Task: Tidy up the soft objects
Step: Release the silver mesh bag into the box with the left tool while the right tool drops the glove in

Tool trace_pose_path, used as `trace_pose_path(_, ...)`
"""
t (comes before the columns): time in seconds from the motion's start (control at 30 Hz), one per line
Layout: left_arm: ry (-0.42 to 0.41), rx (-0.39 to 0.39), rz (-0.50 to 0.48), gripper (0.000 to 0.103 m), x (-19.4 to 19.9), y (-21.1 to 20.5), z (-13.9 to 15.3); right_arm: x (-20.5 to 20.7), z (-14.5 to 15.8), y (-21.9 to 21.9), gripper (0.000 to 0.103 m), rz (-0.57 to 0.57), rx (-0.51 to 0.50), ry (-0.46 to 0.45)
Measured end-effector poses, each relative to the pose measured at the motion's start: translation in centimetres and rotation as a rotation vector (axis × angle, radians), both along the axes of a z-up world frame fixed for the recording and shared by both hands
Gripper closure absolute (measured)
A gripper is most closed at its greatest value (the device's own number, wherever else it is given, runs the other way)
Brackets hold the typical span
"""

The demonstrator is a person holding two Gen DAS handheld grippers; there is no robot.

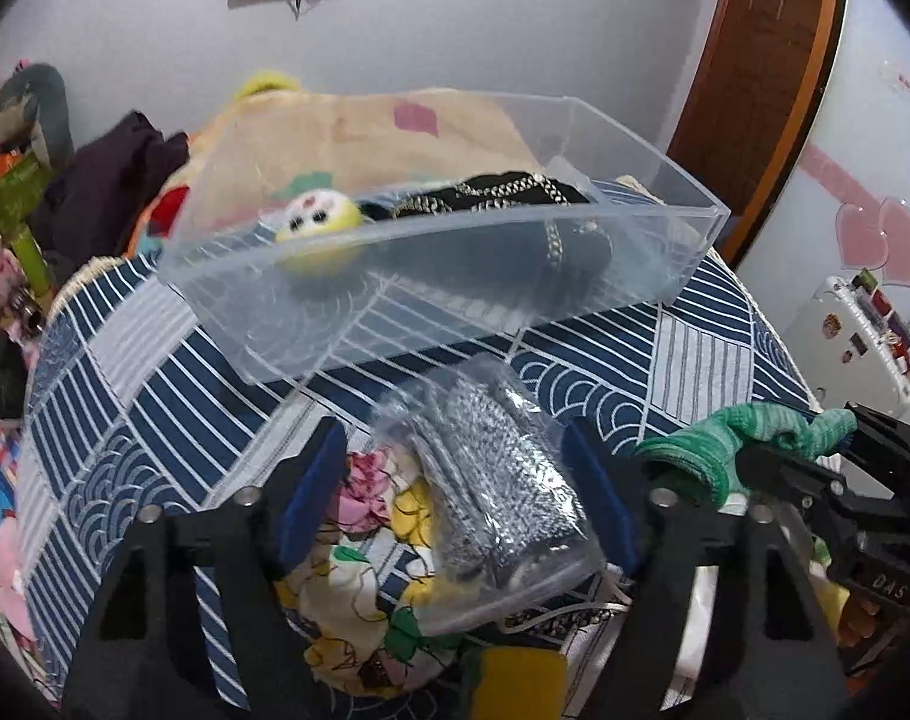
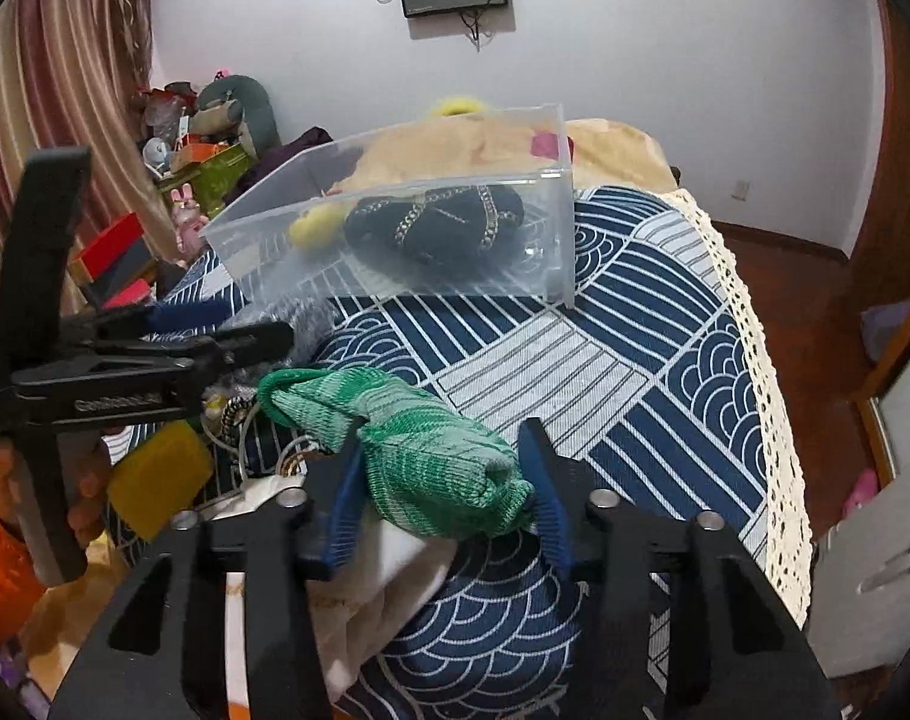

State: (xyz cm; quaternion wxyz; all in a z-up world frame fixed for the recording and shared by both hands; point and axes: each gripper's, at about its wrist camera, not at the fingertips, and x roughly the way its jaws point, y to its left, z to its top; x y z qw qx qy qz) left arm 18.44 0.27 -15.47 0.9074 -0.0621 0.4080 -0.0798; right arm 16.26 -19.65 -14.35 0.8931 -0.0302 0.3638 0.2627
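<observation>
A clear plastic bin (image 1: 683,240) (image 2: 551,228) stands on the bed and holds a yellow plush (image 1: 317,228) and a black pouch with gold chains (image 1: 503,192) (image 2: 437,222). My left gripper (image 1: 455,498) is open around a silvery item in a clear bag (image 1: 503,492), its blue pads apart from it on both sides. My right gripper (image 2: 443,492) is shut on a green knit cloth (image 2: 419,450), which also shows at the right in the left wrist view (image 1: 707,450).
A blue and white patterned bedspread (image 2: 635,372) covers the bed. A floral cloth (image 1: 365,570), a yellow sponge (image 2: 158,480) and white fabric (image 2: 395,576) lie near me. A beige blanket (image 1: 359,132) lies behind the bin. Clutter (image 2: 203,138) lines the left wall.
</observation>
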Motion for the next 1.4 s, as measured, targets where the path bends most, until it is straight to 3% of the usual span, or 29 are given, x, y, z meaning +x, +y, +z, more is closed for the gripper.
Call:
trace_pose_path(0.07,0.010,-0.016,-0.011,0.044,0.0,0.0,-0.2,0.0,0.2,-0.3,0.073,-0.002,0.020,0.002)
trace_pose_path(0.2,0.005,-0.014,-0.043,0.066,-0.5,-0.5,-0.2,-0.1,0.9,-1.2,0.075,-0.022,0.048,-0.014)
trace_pose_path(0.3,-0.020,0.006,-0.056,0.069,-1.3,-0.6,0.5,-0.3,2.0,-1.9,0.076,-0.037,0.072,-0.038)
trace_pose_path(0.87,-0.237,-0.018,-0.017,0.070,-3.6,1.6,9.1,-0.2,7.8,-2.2,0.076,-0.064,0.144,-0.202)
trace_pose_path(1.2,-0.301,-0.026,0.011,0.070,-0.5,2.7,12.1,1.9,11.1,-0.2,0.076,-0.040,0.152,-0.315)
trace_pose_path(1.4,-0.292,-0.011,0.039,0.070,2.5,3.2,12.2,4.0,10.9,1.8,0.076,-0.019,0.146,-0.311)
